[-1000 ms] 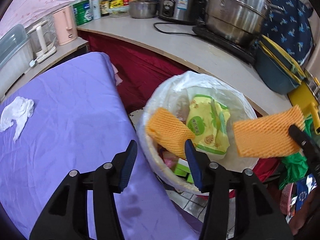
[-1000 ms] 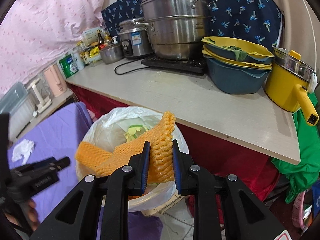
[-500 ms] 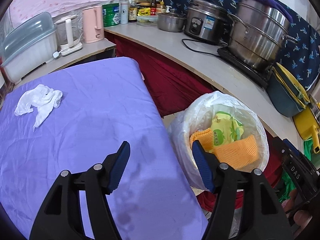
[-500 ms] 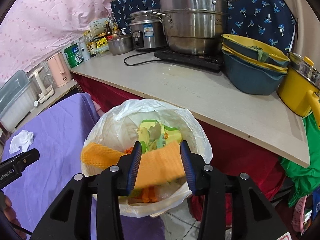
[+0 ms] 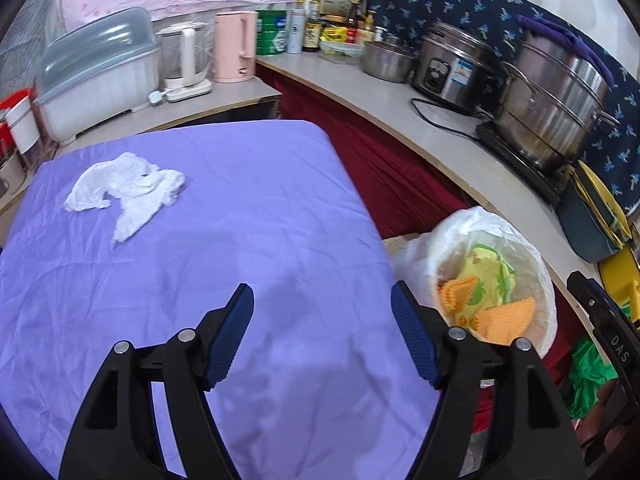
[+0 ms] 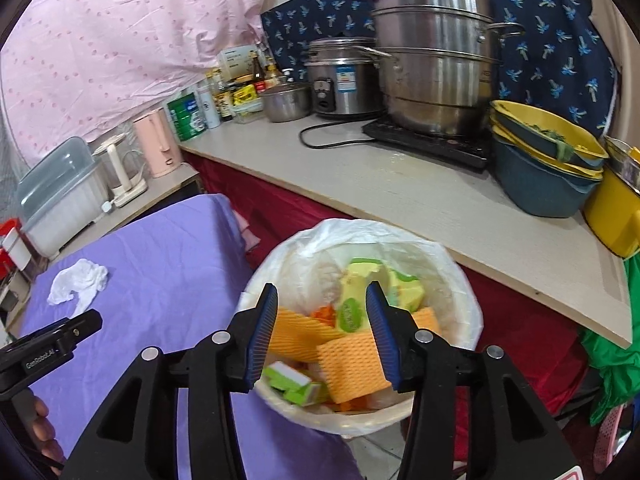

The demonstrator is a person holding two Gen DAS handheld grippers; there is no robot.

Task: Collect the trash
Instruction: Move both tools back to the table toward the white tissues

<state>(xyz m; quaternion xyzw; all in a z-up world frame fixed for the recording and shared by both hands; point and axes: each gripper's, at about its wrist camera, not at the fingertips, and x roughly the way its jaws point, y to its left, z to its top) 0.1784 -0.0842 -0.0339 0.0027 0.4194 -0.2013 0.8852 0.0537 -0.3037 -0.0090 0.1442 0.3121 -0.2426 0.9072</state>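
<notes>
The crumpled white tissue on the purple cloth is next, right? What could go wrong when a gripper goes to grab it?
1. The crumpled white tissue lies flat and thin on the wrinkled purple tablecloth, so the left gripper, now open and empty, might pinch cloth too.
2. The white-lined trash bin already holds orange foam nets and yellow wrappers near its rim, so a light tissue could slide off.

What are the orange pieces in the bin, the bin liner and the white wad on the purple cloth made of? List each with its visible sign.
Orange netted pieces: probably soft foam mesh; matte, with a regular honeycomb texture.
Thin white bin liner: plastic film; translucent, glossy, wrinkled over the rim.
Crumpled white wad: looks like tissue paper, possibly thin cloth; matte, softly creased, with ragged edges.
</notes>
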